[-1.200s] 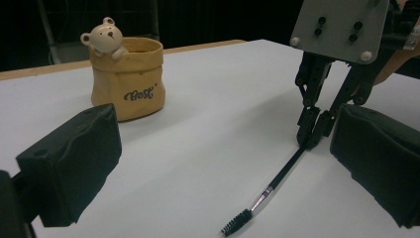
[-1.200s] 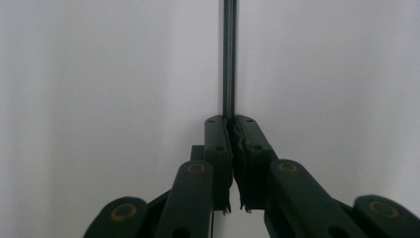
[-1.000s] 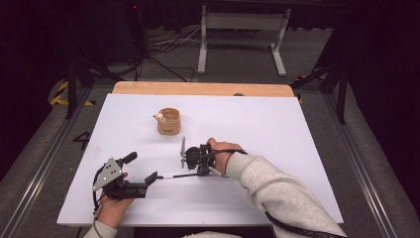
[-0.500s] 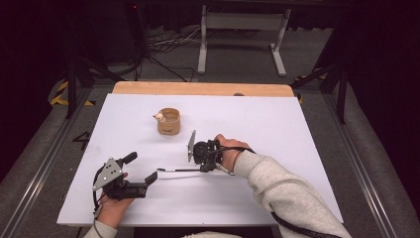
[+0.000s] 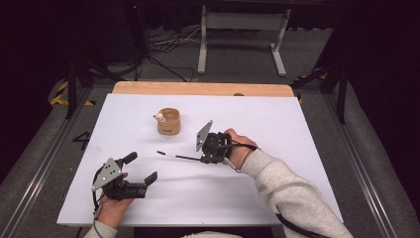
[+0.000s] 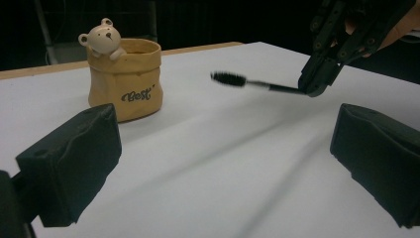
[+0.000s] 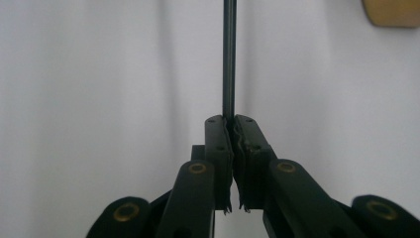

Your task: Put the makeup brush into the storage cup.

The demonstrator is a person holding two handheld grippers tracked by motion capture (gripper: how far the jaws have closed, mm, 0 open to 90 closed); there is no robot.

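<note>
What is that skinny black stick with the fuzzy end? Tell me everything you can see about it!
It is a thin brush with a straight black stem and a small bristly black head at its far end, like a mascara wand. The right gripper has its jaws shut on the bare end of the stem. The brush lies nearly level above the white table, its head pointing out from the gripper toward the tan bear pot without touching it. The left gripper sits apart from it.

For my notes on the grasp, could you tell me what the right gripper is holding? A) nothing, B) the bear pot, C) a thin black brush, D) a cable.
C: the right gripper has its jaws shut on the thin black brush, off the table.
</note>
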